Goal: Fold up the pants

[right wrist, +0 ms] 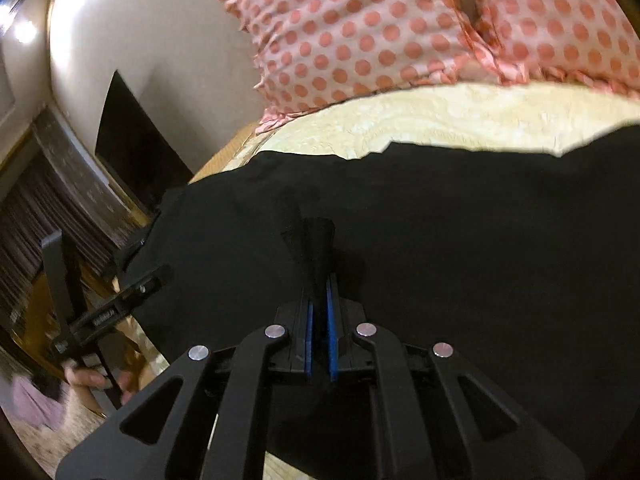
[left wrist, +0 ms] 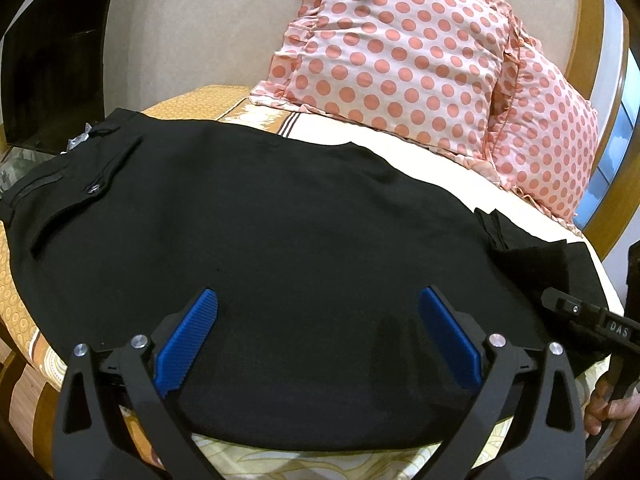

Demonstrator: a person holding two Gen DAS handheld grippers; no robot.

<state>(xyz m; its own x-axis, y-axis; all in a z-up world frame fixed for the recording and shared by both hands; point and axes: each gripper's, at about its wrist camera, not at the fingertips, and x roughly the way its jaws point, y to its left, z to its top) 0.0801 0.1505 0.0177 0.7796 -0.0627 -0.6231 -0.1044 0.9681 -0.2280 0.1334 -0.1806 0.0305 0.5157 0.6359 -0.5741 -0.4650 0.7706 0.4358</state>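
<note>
Black pants point(left wrist: 260, 240) lie folded lengthwise across the bed, waistband and buttoned back pocket point(left wrist: 94, 188) at the left, leg ends at the right. My left gripper point(left wrist: 318, 304) is open, its blue pads hovering over the near edge of the pants. My right gripper point(right wrist: 319, 280) is shut on a pinched ridge of the black pants point(right wrist: 460, 248) near the leg end. The right gripper's body also shows at the right edge of the left wrist view point(left wrist: 588, 320).
Two pink polka-dot pillows point(left wrist: 400, 52) lean against the wall behind the pants. The bed has a cream and orange patterned sheet point(left wrist: 348, 460). A dark cabinet point(left wrist: 52, 52) stands at the left. A wooden headboard point(left wrist: 616, 160) runs along the right.
</note>
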